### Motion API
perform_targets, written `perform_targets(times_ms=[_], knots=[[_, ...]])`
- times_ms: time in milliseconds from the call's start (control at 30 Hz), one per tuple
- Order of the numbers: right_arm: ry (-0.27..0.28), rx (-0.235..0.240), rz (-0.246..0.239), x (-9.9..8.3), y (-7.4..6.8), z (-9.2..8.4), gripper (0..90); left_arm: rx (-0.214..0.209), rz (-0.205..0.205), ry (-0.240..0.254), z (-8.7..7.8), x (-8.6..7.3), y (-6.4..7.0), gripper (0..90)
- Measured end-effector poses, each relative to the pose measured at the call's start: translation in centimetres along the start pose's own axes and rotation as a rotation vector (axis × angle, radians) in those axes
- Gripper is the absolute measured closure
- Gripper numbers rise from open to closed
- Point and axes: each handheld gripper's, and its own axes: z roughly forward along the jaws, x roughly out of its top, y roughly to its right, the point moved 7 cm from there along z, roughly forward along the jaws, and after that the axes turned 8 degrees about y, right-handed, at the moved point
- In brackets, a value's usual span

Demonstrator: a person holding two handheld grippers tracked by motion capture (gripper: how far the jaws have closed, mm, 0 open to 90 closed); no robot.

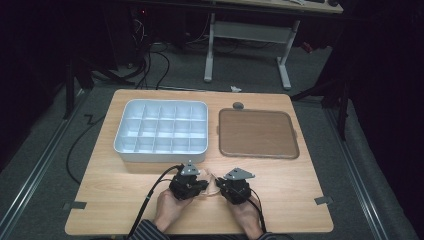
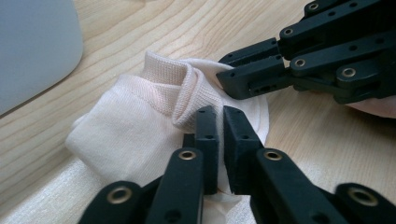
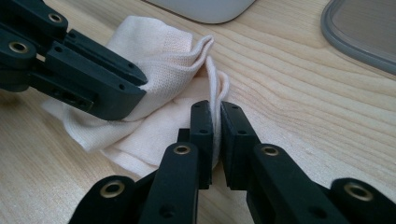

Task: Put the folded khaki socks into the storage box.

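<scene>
A cream sock [image 1: 212, 183] lies bunched on the wooden table between my two grippers near the front edge. In the left gripper view its ribbed cuff [image 2: 180, 81] folds up against the tips of my left gripper [image 2: 220, 112]. Those jaws stand a narrow dark slit apart, and I see no cloth in the slit. My right gripper [image 3: 216, 106] is shut on a thin upright edge of the sock [image 3: 163, 46], and the fabric shows between its jaws. The grippers face each other, with the left gripper [image 3: 142, 91] resting on the cloth and the right gripper [image 2: 229, 79] at the cuff.
A white box [image 1: 165, 102] with several compartments stands at the back left of the table. To its right lies a brown tray [image 1: 257, 150] with a grey rim. Bare wood lies left and right of my hands. A desk frame and cables stand on the floor beyond the table.
</scene>
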Motion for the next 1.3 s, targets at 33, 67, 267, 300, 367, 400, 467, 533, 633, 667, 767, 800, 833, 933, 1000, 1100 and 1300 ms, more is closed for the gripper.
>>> perform_targets(times_ms=[33,67,267,300,367,400,467,533,633,667,767,800,833,933,1000,1100,1300], knots=[[0.000,0.001,0.001,0.0,0.0,0.0,84.3,-0.002,-0.002,0.011,-0.1,0.1,0.1,79.7],[0.000,0.001,0.002,0.0,0.0,0.0,84.3,-0.003,0.001,0.023,-0.3,0.2,0.2,78.5],[0.001,0.001,0.003,0.0,0.0,0.0,83.4,-0.008,-0.011,0.057,-0.9,0.5,0.3,71.4],[0.001,0.000,0.005,0.0,0.1,0.0,83.0,-0.006,-0.010,0.063,-1.0,0.6,0.4,70.9],[0.000,0.002,0.007,0.0,0.1,0.0,82.4,0.000,0.000,0.078,-1.4,0.8,0.4,69.8],[0.000,0.002,0.009,0.0,0.1,0.0,82.4,0.014,0.007,0.088,-1.6,1.0,0.5,68.6],[0.000,0.001,0.004,0.0,0.1,0.0,82.3,0.035,0.019,0.100,-2.4,1.2,0.5,67.7],[-0.002,-0.003,-0.005,0.0,0.0,0.0,82.2,0.039,0.019,0.119,-3.2,1.3,0.5,67.1],[-0.001,-0.004,-0.008,0.0,0.0,0.0,82.1,0.037,0.012,0.142,-4.2,1.4,0.4,67.1],[-0.001,-0.004,-0.007,0.0,0.0,0.0,82.1,0.042,0.009,0.145,-4.3,1.4,0.3,67.1],[-0.001,-0.007,-0.007,0.0,0.0,0.0,81.3,0.070,-0.004,0.128,-4.5,1.0,-0.6,67.3],[-0.001,-0.005,-0.006,0.0,0.0,0.0,80.9,0.087,-0.019,0.121,-4.4,0.7,-1.0,67.3],[-0.001,-0.003,0.002,0.0,0.1,0.1,79.6,0.097,-0.024,0.112,-4.4,0.4,-1.4,67.2],[-0.001,0.003,-0.001,0.1,0.0,0.1,75.9,0.134,-0.021,0.093,-3.9,-0.6,-2.0,67.0],[-0.002,0.000,-0.002,0.1,-0.1,0.1,74.5,0.140,-0.018,0.072,-3.7,-1.1,-2.2,66.9],[-0.001,0.000,0.008,0.1,0.0,0.1,71.0,0.156,-0.021,0.067,-3.3,-1.4,-2.3,66.4],[0.029,0.006,0.019,0.8,-0.1,-0.7,65.3,0.179,-0.037,0.072,-2.7,-1.9,-2.2,66.2]])
